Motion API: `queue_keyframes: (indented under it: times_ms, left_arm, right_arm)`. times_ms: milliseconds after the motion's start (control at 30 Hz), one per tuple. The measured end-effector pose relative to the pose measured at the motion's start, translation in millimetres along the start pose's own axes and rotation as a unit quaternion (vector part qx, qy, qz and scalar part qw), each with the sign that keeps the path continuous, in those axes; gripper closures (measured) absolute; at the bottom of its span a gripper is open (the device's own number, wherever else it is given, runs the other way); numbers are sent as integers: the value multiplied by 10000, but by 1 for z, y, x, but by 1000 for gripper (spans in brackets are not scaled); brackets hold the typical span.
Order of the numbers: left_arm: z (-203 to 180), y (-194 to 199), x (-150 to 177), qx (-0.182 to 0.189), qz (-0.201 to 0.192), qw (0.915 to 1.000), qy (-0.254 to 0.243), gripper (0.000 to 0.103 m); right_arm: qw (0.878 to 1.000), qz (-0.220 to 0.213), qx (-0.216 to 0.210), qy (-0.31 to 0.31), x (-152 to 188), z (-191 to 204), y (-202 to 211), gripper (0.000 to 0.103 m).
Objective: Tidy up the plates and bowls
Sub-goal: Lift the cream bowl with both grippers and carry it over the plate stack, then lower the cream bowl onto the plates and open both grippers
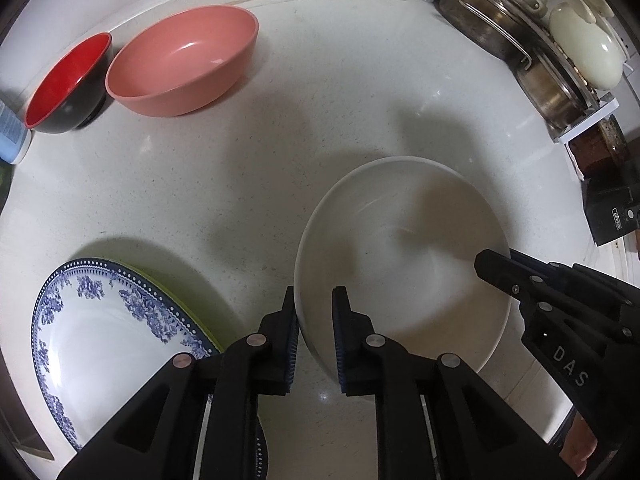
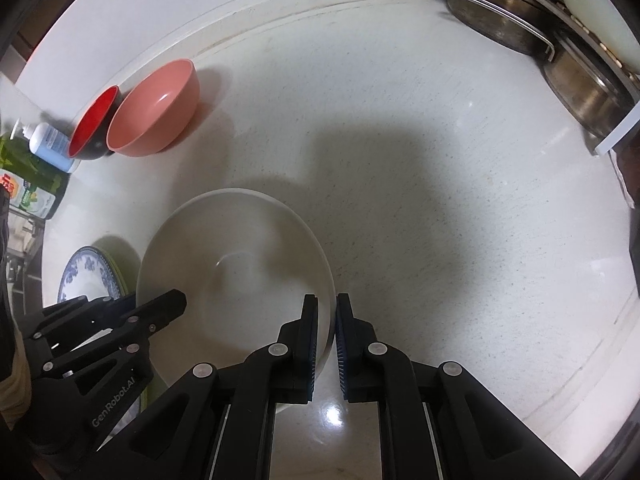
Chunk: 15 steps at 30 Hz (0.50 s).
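Observation:
A large white bowl (image 1: 400, 240) (image 2: 232, 256) rests on the pale counter. My left gripper (image 1: 316, 300) straddles its left rim; a gap shows between the inner pad and the wall, so it is open. My right gripper (image 2: 325, 306) is shut on the bowl's right rim, and its tips also show as the right gripper (image 1: 492, 264) in the left wrist view. In the right wrist view, the left gripper (image 2: 176, 302) sits at the bowl's left side. A pink bowl (image 1: 184, 60) (image 2: 156, 112) and a red-and-black bowl (image 1: 68, 84) (image 2: 94, 124) stand at the back left. A blue-patterned plate (image 1: 100, 340) (image 2: 84, 276) lies on a green plate (image 1: 188, 308).
A dish rack with steel pans (image 1: 500, 20) (image 2: 500, 20) fills the back right corner. A white-and-blue bottle (image 1: 10, 132) (image 2: 48, 144) and a green bottle (image 2: 32, 192) stand at the left edge. A black device (image 1: 608, 212) sits at the right. The raised back ledge (image 2: 280, 8) bounds the counter.

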State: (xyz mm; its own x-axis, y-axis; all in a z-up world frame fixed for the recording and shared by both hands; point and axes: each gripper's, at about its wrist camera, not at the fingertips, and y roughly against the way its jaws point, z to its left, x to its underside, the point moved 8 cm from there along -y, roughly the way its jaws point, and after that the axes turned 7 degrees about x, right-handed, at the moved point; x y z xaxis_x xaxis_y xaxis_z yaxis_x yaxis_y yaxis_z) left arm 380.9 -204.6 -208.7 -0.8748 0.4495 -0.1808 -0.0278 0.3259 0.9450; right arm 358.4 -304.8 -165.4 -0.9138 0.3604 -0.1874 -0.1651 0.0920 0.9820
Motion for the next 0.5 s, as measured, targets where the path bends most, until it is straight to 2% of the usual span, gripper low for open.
queue_keyframes:
  times_ms: [100, 133, 167, 233, 267, 367, 500]
  left_arm:
    - [8, 8, 1, -177, -135, 9998, 0, 75]
    - [9, 12, 0, -204, -197, 9996, -25, 64]
    - [10, 16, -2, -217, -279, 9994, -57, 56]
    - [12, 25, -3, -236, -422, 9988, -91, 51]
    - [14, 31, -4, -252, -517, 9983, -100, 44]
    - [25, 50, -10, -353, -805, 9961, -67, 35]
    - [41, 72, -21, -496, -1027, 9935, -56, 31]
  right_arm:
    - [10000, -10, -3, -10, -1, 0, 2, 91]
    - [10000, -21, 0, -16, -1, 0, 3, 90]
    - [10000, -40, 7, -29, -1, 0, 5, 88]
    - [9999, -137, 45, -39, -2, 0, 11, 78]
    - [9998, -185, 58, -46, -3, 0, 14, 73]
    - [9990, -423, 94, -75, -9, 2, 29, 69]
    - [9974, -721, -10, -40, -23, 17, 45, 54]
